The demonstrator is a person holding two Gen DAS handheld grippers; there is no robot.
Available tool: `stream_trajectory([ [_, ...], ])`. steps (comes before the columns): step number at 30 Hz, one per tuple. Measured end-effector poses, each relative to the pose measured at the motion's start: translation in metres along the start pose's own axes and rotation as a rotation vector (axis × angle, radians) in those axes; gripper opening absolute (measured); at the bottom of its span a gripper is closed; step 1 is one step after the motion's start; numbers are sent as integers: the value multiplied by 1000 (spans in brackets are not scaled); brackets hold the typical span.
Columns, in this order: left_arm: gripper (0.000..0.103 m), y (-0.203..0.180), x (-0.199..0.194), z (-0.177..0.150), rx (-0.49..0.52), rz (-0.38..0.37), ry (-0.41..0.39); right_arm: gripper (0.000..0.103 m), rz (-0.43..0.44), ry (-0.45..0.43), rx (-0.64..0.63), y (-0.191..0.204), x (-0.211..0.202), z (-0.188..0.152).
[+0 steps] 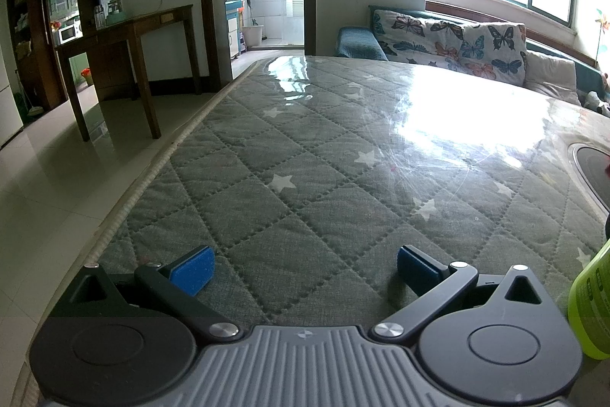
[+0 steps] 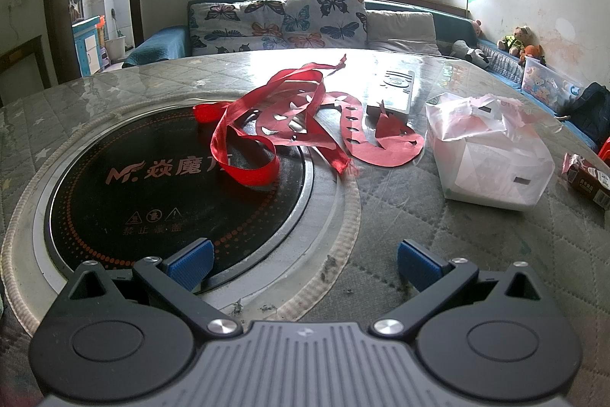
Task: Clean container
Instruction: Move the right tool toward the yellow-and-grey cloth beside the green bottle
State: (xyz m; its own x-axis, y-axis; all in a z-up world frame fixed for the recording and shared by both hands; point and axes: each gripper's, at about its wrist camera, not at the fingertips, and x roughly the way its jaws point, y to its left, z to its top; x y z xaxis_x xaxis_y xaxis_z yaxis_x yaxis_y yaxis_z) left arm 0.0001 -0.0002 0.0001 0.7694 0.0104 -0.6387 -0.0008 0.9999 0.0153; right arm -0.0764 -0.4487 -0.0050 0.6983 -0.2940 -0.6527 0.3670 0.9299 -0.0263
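Observation:
My left gripper (image 1: 303, 269) is open and empty, low over a quilted green table cover (image 1: 305, 147) under clear plastic. A lime-green bottle (image 1: 591, 308) stands at the right edge of the left wrist view, just right of that gripper. My right gripper (image 2: 303, 264) is open and empty, at the near rim of a round black induction cooktop (image 2: 152, 185) set in the table. A red ribbon (image 2: 248, 140) and a red paper cutout (image 2: 366, 143) lie across the cooktop's far side. No container to be cleaned is clearly in view.
A white box in a thin plastic bag (image 2: 492, 155) sits right of the cooktop, a grey remote (image 2: 394, 90) behind the ribbon, a small carton (image 2: 587, 178) at far right. A sofa with butterfly cushions (image 2: 282, 18) lies beyond the table. A wooden desk (image 1: 129, 41) stands left, across the floor.

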Motion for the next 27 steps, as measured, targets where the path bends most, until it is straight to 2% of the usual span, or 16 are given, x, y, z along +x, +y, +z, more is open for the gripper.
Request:
stream_trajectory([
  [5,103,-5,-1,-1,-1,20,-3,103,6,1,6,-1,-1,0],
  [11,103,-1,-2,-2,-17,9,30,103,31,9,-20,6,-5,-1],
  [16,103,-12,-11,-9,30,32,17,103,59,21,-41,15,-11,-4],
  [19,103,-19,-24,-14,58,20,-6,103,82,26,-49,17,-16,-6],
  [27,103,-29,-50,-25,71,-19,17,103,157,16,-75,26,-39,-8],
])
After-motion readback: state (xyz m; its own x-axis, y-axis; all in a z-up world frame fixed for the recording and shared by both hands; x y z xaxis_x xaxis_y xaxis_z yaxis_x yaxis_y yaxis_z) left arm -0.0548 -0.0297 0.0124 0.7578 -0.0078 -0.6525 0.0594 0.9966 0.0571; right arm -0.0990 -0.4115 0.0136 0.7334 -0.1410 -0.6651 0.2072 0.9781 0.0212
